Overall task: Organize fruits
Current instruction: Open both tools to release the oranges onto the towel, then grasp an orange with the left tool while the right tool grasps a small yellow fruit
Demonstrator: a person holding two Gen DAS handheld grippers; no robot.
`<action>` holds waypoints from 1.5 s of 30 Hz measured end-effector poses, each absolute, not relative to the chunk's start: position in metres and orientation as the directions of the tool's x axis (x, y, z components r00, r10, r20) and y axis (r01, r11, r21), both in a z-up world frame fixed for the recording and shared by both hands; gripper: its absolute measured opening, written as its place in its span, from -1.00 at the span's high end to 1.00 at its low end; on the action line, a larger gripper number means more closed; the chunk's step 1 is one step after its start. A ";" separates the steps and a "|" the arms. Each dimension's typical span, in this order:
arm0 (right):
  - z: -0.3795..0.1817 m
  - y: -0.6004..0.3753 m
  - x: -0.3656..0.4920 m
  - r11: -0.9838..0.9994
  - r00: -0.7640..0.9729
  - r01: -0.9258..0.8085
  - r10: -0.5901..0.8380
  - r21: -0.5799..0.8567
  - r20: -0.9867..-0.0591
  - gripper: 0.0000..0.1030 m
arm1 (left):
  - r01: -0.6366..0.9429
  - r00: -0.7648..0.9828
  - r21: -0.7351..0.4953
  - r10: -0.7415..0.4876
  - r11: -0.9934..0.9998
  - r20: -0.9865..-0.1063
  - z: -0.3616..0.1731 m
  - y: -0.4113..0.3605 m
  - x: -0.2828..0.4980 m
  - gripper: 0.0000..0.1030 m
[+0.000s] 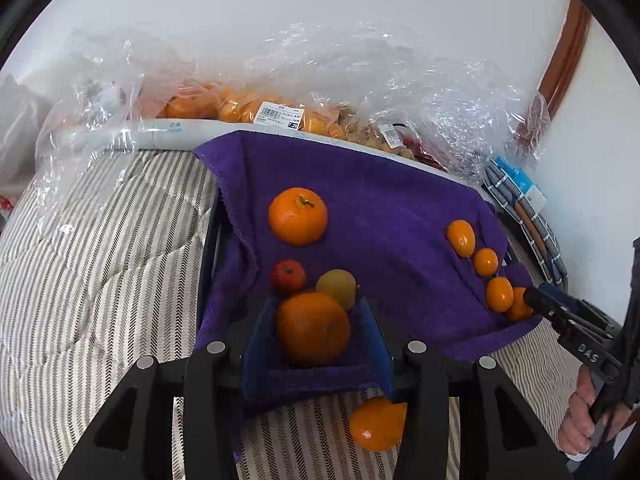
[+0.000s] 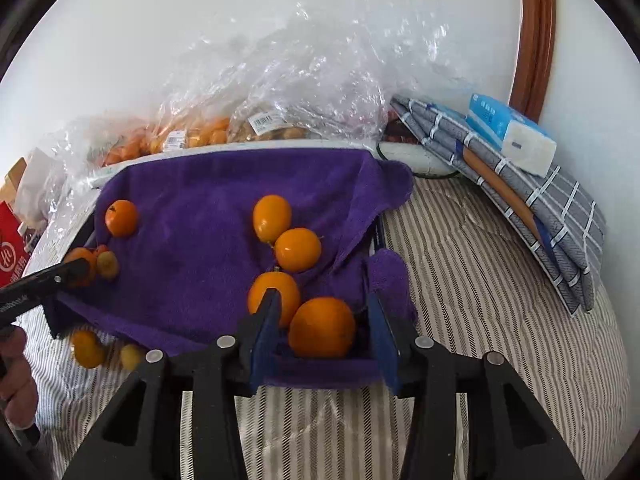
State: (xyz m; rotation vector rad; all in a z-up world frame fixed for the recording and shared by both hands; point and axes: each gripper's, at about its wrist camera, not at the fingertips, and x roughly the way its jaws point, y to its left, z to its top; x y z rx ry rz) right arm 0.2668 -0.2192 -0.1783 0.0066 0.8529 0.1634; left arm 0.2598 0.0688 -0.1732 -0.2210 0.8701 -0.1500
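Note:
A purple towel (image 1: 384, 200) covers a tray on the striped bed. In the left wrist view my left gripper (image 1: 316, 320) is open around a big orange (image 1: 313, 330); gaps show on both sides. A yellow-green fruit (image 1: 338, 287), a small red fruit (image 1: 288, 276) and another orange (image 1: 298, 216) lie beyond it. One orange (image 1: 376, 424) lies off the towel on the bed. In the right wrist view my right gripper (image 2: 324, 316) is open around an orange (image 2: 322, 328) at the towel's near edge. Three small oranges (image 2: 296, 249) lie in a row beyond it.
Clear plastic bags of fruit (image 2: 208, 132) lie along the wall behind the tray. Folded grey checked cloth (image 2: 532, 196) with a tissue pack (image 2: 512, 136) lies at the right. A red box (image 2: 10, 252) is at the far left. Two fruits (image 2: 88, 348) lie on the bed.

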 end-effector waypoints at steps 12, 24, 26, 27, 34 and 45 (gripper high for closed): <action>-0.153 -0.159 0.212 0.959 0.647 -0.264 0.258 0.106 -0.718 0.26 | 0.026 0.704 -0.253 -0.198 0.967 -0.682 -0.132 0.105 0.209 0.02; -0.207 -0.108 0.216 0.935 0.518 -0.309 0.320 0.174 -0.793 0.35 | -0.035 0.702 -0.272 -0.170 0.962 -0.691 -0.145 0.158 0.180 0.02; -0.211 -0.105 0.220 0.938 0.518 -0.301 0.311 0.170 -0.797 0.36 | -0.028 0.695 -0.270 -0.175 0.962 -0.697 -0.149 0.158 0.181 0.02; -0.212 -0.105 0.222 0.939 0.519 -0.299 0.308 0.168 -0.797 0.38 | -0.024 0.691 -0.268 -0.177 0.963 -0.700 -0.150 0.157 0.181 0.02; -0.207 -0.116 0.213 0.942 0.549 -0.291 0.309 0.169 -0.776 0.50 | 0.060 0.679 -0.292 -0.254 0.955 -0.689 -0.156 0.136 0.177 0.02; -0.189 -0.182 0.186 0.967 0.608 -0.223 0.240 0.127 -0.757 0.50 | 0.172 0.614 -0.293 -0.335 0.941 -0.715 -0.169 0.060 0.184 0.02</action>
